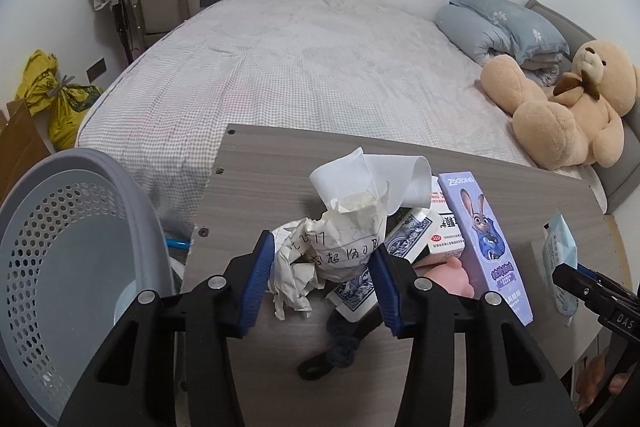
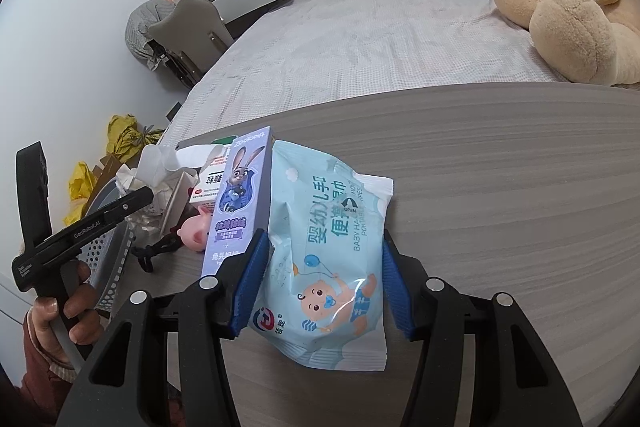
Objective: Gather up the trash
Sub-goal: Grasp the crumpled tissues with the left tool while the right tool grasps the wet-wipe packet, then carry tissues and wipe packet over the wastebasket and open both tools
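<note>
Two grippers are at work over one grey wooden table (image 2: pixel 500 187), and the step in hand looks like the pickup of a piece of paper rubbish. Furthest left stands the grey perforated bin (image 1: pixel 60 247), hard against the table's left edge and seemingly the place the rubbish is meant for. Next comes the left gripper (image 1: pixel 322 277): its blue pads (image 1: pixel 256 279) bracket the crumpled paper wad (image 1: pixel 320 247) with handwriting on it, lying on the table near its left end. The left pad seems to touch the paper, the right pad looks a shade clear, so the jaws are narrowed around the wad but not plainly clamped on it — no firm grip can be claimed yet. Behind it rises a twist of white tissue (image 1: pixel 368 179), and to its right lie a blue patterned card box (image 1: pixel 404 235), a white medicine carton (image 1: pixel 444 239) and a lilac rabbit box (image 1: pixel 484 239).

Further right, the right gripper (image 2: pixel 324 287) straddles the pale blue wipes pack (image 2: pixel 328 259); its pads sit against the pack's edges and appear to pinch it lightly.

The next move, I judge, calls for closing fully on the wad, lifting it clear of the card box beside it, then swinging left over the bin — loose paper may slip.
</note>
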Tool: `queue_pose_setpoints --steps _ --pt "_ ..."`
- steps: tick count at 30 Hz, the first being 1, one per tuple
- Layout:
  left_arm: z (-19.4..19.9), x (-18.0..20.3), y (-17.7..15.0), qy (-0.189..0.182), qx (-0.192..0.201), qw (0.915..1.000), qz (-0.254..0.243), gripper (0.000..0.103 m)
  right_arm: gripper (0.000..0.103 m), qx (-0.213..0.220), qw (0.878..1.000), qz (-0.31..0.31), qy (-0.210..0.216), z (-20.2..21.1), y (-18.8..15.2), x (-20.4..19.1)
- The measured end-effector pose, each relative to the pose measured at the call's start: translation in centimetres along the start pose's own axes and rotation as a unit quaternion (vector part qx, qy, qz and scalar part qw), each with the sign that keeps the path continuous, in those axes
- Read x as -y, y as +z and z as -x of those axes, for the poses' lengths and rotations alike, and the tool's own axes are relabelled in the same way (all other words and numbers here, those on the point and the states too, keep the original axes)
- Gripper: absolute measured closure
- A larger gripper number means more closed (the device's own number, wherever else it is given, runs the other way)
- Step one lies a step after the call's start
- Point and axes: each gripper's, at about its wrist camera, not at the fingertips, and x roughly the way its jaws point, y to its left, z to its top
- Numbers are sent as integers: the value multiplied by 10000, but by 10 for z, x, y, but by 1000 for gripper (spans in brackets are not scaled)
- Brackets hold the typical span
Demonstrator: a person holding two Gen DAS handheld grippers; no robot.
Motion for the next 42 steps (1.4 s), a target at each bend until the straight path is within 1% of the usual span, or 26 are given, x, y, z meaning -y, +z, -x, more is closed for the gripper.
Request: queue_pose_setpoints --steps 2,7,12,18,21,26,33,36,42 --pt "7 -3 0 -34 29 10000 55 57 50 9 10000 17 10 1 0 -1" --pt "29 -9 5 -12 247 9996 110 58 50 28 10000 70 45 4 -1 -7" --pt "50 -15 7 72 428 9989 147 58 50 53 9999 133 90 7 -1 -15" --pt "69 -25 1 275 550 9979 222 58 50 63 9995 279 162 9 -1 -31" --pt "78 -33 -4 487 627 9966 219 58 50 49 9990 374 221 9 0 -45" --pt "90 -53 -12 725 721 9944 253 58 50 26 9974 619 370 3 5 -79" --pt "95 -94 -19 1086 672 9909 431 58 50 30 9921 1061 665 -10 18 -140" --pt "98 -116 -23 1248 632 9888 519 58 50 -14 9888 1234 840 -21 22 -172" --pt "102 -154 -32 1622 532 9834 612 58 50 -258 9794 1645 1140 -54 19 -232"
